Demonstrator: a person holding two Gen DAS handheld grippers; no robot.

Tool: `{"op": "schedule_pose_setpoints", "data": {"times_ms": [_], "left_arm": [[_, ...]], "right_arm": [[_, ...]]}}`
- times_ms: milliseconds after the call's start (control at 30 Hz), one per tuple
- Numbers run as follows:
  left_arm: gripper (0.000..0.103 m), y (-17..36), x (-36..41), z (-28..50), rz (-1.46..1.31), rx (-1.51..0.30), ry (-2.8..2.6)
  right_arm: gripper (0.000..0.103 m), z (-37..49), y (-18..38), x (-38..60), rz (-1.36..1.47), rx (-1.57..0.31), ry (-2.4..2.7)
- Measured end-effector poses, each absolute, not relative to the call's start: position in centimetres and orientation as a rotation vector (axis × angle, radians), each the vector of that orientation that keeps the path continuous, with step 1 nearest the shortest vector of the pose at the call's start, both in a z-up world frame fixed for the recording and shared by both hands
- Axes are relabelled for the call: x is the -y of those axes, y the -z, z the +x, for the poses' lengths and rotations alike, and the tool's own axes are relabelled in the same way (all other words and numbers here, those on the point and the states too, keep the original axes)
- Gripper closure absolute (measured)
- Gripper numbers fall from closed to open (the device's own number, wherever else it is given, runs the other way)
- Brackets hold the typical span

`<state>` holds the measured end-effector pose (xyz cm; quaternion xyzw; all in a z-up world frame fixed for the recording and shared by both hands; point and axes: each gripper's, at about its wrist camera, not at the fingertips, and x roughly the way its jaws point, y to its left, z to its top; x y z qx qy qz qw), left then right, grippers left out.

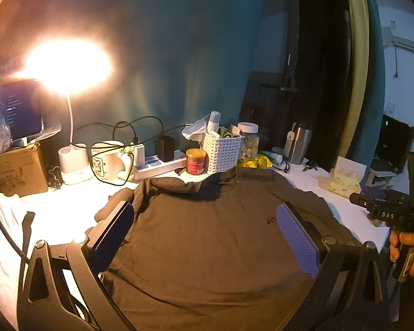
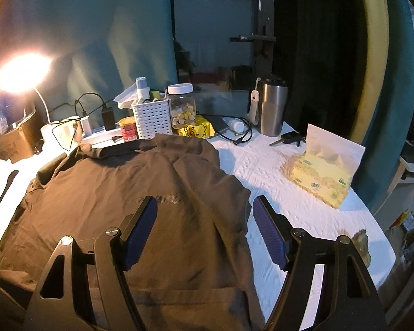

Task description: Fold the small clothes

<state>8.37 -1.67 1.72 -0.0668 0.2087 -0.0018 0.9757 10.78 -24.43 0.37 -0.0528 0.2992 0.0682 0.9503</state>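
The left gripper (image 1: 204, 220) is hovering with jaws wide, the shirt (image 1: 207, 248) lying flat just beneath and ahead, probably spread for a first fold. The right gripper (image 2: 205, 226) is also gaping, straddling the shirt's right edge. Only its view is showing the tissue pack (image 2: 321, 176) clearly.

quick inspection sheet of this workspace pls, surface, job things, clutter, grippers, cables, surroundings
surface: table under a white textured cover.
job's things: dark t-shirt spread flat, right side already folded inward.
clutter: white basket, snack jar, red tin, steel tumbler, tissue pack, mug, cardboard box.
grippers: left gripper open over the shirt; right gripper open, straddling its right edge.
cables: black leads looping to a power strip.
surroundings: lit desk lamp, teal wall.
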Motion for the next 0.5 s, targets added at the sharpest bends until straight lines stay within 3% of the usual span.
{"op": "schedule_pose_setpoints", "data": {"times_ms": [500], "left_arm": [[0.001,-0.7,1.9,13.9,-0.152,-0.501,-0.025]], "right_arm": [[0.028,17.6,1.0,25.3,-0.098,-0.682,-0.181]]}}
